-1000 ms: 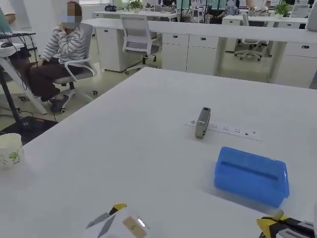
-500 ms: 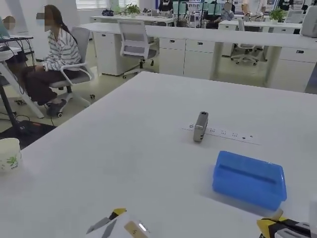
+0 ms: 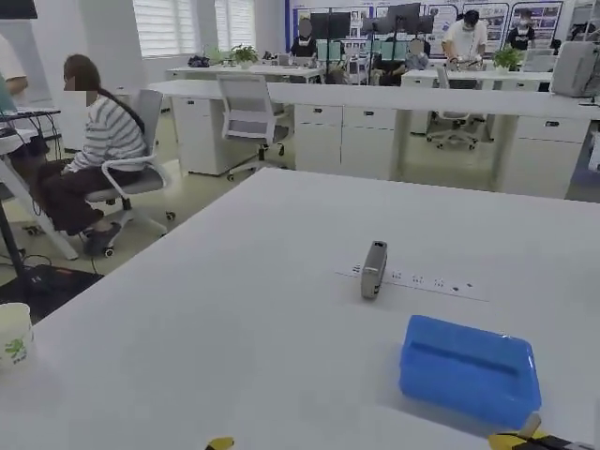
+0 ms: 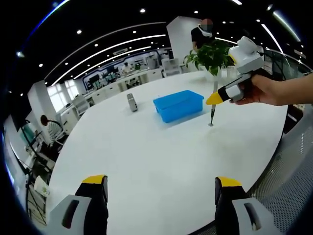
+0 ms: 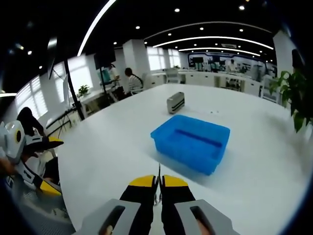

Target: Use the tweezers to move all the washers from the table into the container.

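Right gripper view has the best look at the container (image 5: 191, 142). It's an open blue bin sitting on the white table (image 5: 107, 147), and all I can see inside is plain blue floor. I can't tell if any washers are in there. The right gripper (image 5: 159, 181) has its jaws pinched together on the tweezers (image 5: 159, 172). Their thin tip pokes out between the yellow pads, with the long axis running straight ahead toward the bin's near wall. Off at the left edge you can see the left gripper (image 5: 24, 147), and a small grey device (image 5: 175, 102) sits past the bin.

Left gripper view gives you the side angle that one doesn't. A hand (image 4: 269, 90) holds the right gripper (image 4: 214, 99) above the table (image 4: 161, 147), and the tweezers (image 4: 212, 113) hang from it close to upright, tip down at the surface just beside the container (image 4: 178, 104). I can't tell whether the tip actually touches. The left gripper (image 4: 160, 188) is spread wide with nothing between its jaws, well back from the bin.

Head view shows the container (image 3: 469, 370) from the side, so its inside is hidden. The grey device (image 3: 374, 269) stands behind it on a flush power strip (image 3: 422, 280), and there's a paper cup (image 3: 11, 333) at the far left edge.
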A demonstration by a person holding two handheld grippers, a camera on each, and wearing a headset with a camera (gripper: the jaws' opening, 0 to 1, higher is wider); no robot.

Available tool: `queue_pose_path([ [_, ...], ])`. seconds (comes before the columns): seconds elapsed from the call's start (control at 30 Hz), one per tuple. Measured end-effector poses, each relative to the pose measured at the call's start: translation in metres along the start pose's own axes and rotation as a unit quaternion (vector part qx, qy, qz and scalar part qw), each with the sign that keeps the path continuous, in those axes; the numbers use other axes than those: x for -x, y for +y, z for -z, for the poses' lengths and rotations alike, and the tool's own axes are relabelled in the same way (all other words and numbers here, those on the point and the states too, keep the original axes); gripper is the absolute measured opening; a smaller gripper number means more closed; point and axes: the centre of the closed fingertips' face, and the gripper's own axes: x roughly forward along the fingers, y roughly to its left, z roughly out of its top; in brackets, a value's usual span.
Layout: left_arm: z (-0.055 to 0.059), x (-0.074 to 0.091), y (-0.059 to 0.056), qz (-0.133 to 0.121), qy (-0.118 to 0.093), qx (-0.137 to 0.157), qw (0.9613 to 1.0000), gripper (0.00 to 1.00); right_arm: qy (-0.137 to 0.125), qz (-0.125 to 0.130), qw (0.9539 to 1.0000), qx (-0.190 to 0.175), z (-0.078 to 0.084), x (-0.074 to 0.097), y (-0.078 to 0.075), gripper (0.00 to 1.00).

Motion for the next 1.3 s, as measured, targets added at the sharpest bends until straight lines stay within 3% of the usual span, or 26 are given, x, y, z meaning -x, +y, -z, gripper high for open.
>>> queue_pose_path([
  [0.23,0.000,0.000,-0.003,0.005,0.002,-0.011,0.9999,0.93,-0.005,-0.012,0.9999,0.000,-0.009,0.010,0.003,0.00],
  [0.63,-0.002,0.001,0.002,-0.004,-0.005,0.004,1.0000,0.93,-0.028,0.001,0.9995,0.012,-0.037,0.017,-0.004,0.00],
  [1.0,-0.003,0.002,0.003,-0.009,-0.007,-0.003,0.9999,0.93,-0.048,0.005,0.9984,0.029,-0.064,0.022,-0.009,0.00],
  [1.3,-0.002,0.001,0.000,-0.007,-0.005,-0.008,0.9999,0.93,-0.076,0.019,0.9963,0.035,-0.098,0.017,-0.029,0.00],
])
